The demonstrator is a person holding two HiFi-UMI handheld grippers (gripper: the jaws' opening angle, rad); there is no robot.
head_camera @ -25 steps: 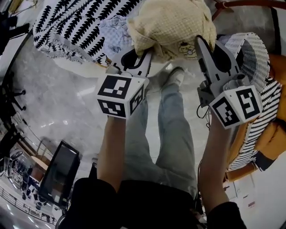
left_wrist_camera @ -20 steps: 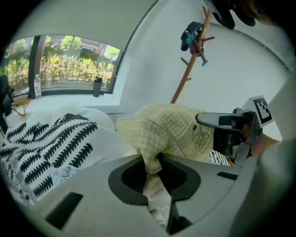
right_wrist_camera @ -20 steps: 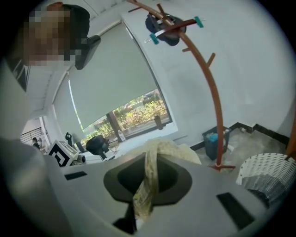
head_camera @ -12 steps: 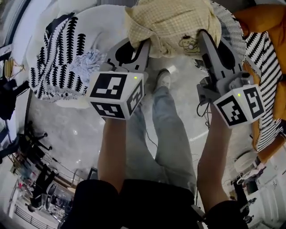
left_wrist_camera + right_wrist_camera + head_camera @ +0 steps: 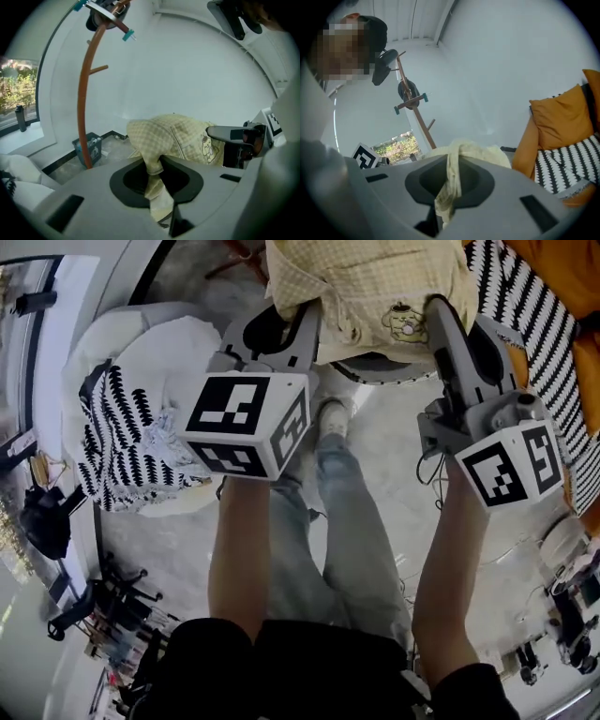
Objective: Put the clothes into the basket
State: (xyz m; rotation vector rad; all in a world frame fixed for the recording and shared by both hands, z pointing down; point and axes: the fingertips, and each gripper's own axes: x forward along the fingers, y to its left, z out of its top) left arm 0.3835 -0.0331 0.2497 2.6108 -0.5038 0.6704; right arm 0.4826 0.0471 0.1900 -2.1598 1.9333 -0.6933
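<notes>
Far ahead of my two outstretched forearms, I hold a yellow checked garment [image 5: 370, 282] clear of the floor, its long axis running left to right. Left gripper [image 5: 286, 324] and right gripper [image 5: 442, 315] point away, each pinching a fold of it. At left, patterned clothes [image 5: 122, 437] lie on a white seat [image 5: 178, 343].

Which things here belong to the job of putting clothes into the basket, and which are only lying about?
For the job: yellow checked garment, gripped by the left gripper and the right gripper; patterned cloth on the white seat, likely.

Lying about: wooden coat stand; orange cushion; blue crate.
</notes>
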